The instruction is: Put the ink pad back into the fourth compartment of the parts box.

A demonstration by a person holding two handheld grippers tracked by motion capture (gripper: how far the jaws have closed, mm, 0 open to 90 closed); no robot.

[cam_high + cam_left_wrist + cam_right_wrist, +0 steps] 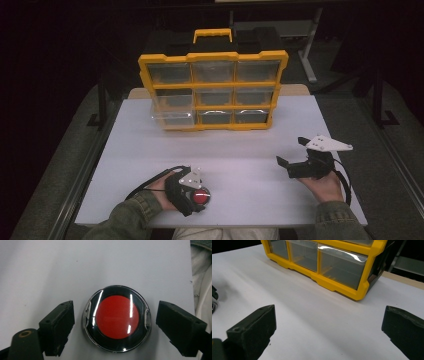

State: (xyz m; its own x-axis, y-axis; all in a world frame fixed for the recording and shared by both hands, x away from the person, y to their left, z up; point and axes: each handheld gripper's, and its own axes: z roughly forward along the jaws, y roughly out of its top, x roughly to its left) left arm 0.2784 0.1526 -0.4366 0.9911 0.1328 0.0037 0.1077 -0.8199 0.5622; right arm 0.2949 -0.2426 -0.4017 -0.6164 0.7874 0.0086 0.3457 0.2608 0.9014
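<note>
A round red disc in a clear case with a black ring (117,317) lies flat on the white table (240,145) near the front edge. My left gripper (115,309) points down over it, open, with one jaw on each side and neither touching the case. From above, the disc (202,197) peeks out under the left gripper (199,192). My right gripper (291,150) is held at the front right, open wide with nothing between its jaws (329,315), facing the organizer.
A yellow organizer with clear drawers and a top handle (214,90) stands upright at the back of the table. One clear drawer at its lower left (172,116) sticks out. Its lower corner (342,267) is ahead of the right gripper. Dark floor surrounds the table.
</note>
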